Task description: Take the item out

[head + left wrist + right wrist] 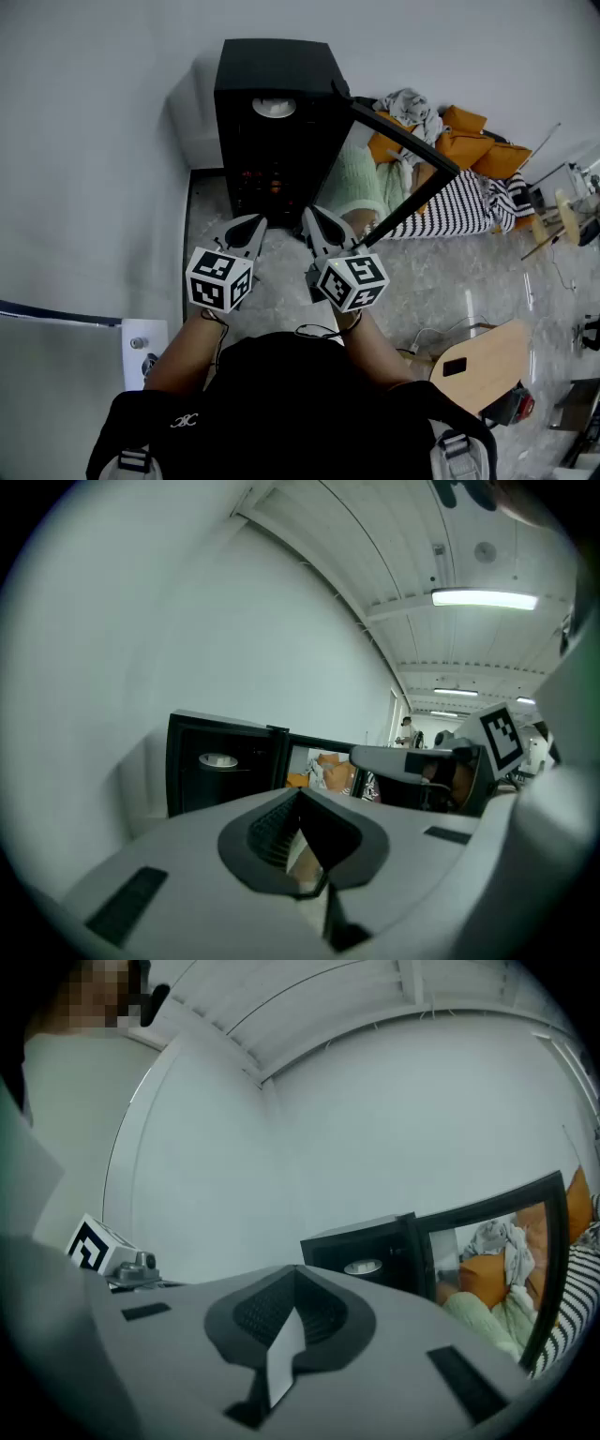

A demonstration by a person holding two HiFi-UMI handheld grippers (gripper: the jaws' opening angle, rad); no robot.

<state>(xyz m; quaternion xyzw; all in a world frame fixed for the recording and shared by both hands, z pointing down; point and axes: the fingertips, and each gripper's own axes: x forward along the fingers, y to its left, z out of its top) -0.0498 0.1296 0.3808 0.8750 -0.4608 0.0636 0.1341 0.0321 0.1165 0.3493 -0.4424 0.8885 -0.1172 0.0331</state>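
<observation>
Both grippers are empty: left gripper (256,221) jaws pressed together, right gripper (309,214) the same, just a sliver of light at the tips. The white round item (274,107) sits high inside the cabinet (244,70), door (403,150) swung right. Open 1 gripper before entering, stay level, keep clear of the door edge

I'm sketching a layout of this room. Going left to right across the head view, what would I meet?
white wall box → left gripper → right gripper → striped cloth. The black cabinet and its open door overlap the grippers, so they are left out.
</observation>
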